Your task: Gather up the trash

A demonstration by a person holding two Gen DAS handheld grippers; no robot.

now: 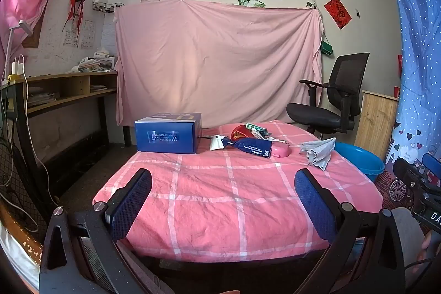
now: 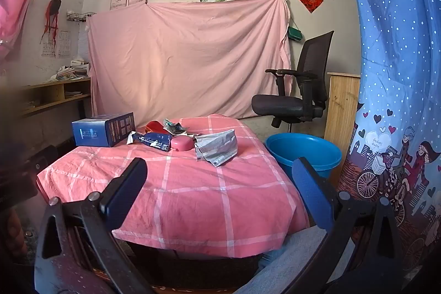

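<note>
Collection is not yet showing any progress: the blue basin, standing on the floor just beside the worktop's right edge and judged to be the likely receptacle, is appearing empty as far as its visible interior shows. All the trash is lying on the far half of the pink checked cloth covering the worktop. The crumpled grey face mask is sitting nearest the basin side; just to its left a pink rounded case is resting against a dark blue wrapper, with a white scrap at that wrapper's far end. Behind these, a red packet and some green-printed wrappers are forming a loose heap. A blue box is standing at the far left corner; whether it counts as trash cannot be told. The left gripper is hovering over the near edge of the worktop, aimed slightly downward toward the heap, its jaws spread fully wide and holding nothing. The right gripper is hanging level with it on the basin side, likewise tilted a little downward, jaws wide apart and empty. Both are standing well apart from every item. Every piece is judged to be awaiting pick-up, the mask being the closest candidate for the right gripper.
</note>
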